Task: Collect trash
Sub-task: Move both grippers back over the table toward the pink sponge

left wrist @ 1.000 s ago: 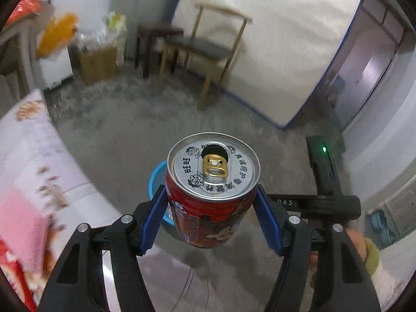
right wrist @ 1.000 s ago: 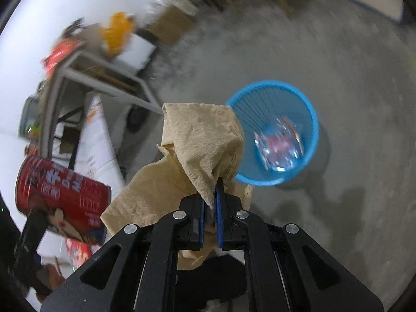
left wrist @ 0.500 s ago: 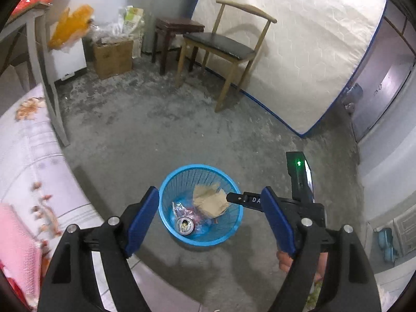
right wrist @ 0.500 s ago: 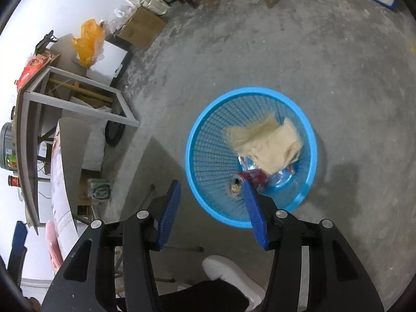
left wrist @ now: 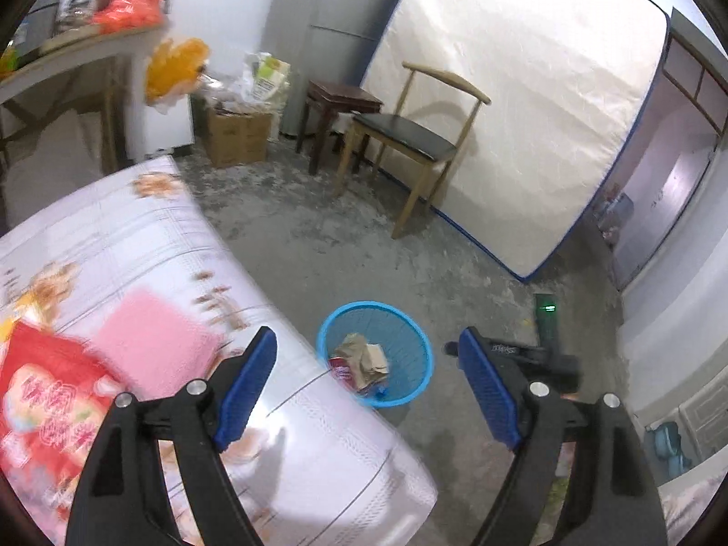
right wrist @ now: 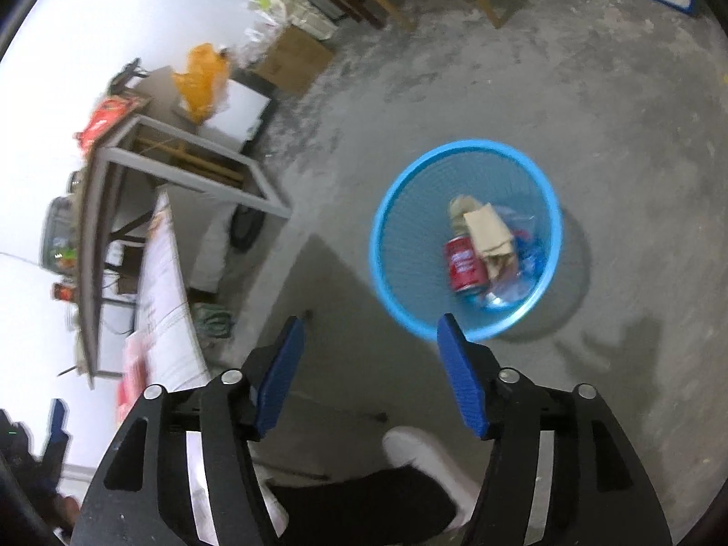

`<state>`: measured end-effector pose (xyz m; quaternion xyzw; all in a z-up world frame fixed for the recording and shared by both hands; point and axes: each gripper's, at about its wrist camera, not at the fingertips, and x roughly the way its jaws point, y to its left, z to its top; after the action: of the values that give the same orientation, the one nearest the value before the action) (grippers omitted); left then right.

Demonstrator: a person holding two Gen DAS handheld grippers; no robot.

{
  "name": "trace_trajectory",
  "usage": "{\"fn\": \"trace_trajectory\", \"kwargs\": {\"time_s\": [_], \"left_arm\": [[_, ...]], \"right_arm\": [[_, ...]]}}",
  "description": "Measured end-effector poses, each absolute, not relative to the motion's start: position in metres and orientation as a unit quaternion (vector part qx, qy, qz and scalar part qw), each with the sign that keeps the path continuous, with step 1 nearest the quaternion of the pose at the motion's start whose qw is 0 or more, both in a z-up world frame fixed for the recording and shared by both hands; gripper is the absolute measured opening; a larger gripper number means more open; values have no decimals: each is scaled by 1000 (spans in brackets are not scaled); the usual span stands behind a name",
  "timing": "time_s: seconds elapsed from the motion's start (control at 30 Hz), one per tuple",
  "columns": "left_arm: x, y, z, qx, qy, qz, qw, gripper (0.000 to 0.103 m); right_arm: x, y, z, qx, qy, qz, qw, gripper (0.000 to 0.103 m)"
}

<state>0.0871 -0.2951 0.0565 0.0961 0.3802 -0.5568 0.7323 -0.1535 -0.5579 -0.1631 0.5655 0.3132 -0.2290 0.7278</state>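
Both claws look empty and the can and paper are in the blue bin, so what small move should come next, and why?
Probably swing the left gripper toward the red packet on the bed. Both it and the right gripper have just been opening, nothing between them; can and paper lie in the basket.

left tool [left wrist: 366, 380] gaping empty over bed [left wrist: 136, 245] edge | can [left wrist: 340, 367], paper [left wrist: 364, 355] lying in blue basket [left wrist: 421, 341]

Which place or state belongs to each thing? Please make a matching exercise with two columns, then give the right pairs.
1. red can
2. blue basket
3. wooden chair
4. left gripper

A. stands on the concrete floor
B. open, nothing between its fingers
C. lies inside the basket
D. stands in front of the leaning mattress

Pairs: 1-C, 2-A, 3-D, 4-B
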Motion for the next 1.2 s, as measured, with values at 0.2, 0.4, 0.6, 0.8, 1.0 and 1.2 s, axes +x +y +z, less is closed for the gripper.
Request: {"fn": "trace_trajectory", "kwargs": {"time_s": [0.2,0.4,0.6,0.8,1.0,1.2], "left_arm": [[86,-208,64,111,345,-512,779,81],[83,-150,52,120,344,-463,808,82],[83,-116,34,110,353,-416,831,83],[92,-92,28,97,358,-388,844,83],[108,-79,26,86,360,-363,855,85],[134,-70,31,82,356,-338,867,87]], "right_arm": [[-151,-519,-129,559,298,-199,748,63],[-95,-487,-75,465,324,-156,809,71],[-20,-447,-33,375,337,-69,861,81],[60,-395,-16,251,387,-31,887,84],[126,-357,-27,132,429,-26,893,86],[164,-344,-49,75,469,-56,878,85]]}}
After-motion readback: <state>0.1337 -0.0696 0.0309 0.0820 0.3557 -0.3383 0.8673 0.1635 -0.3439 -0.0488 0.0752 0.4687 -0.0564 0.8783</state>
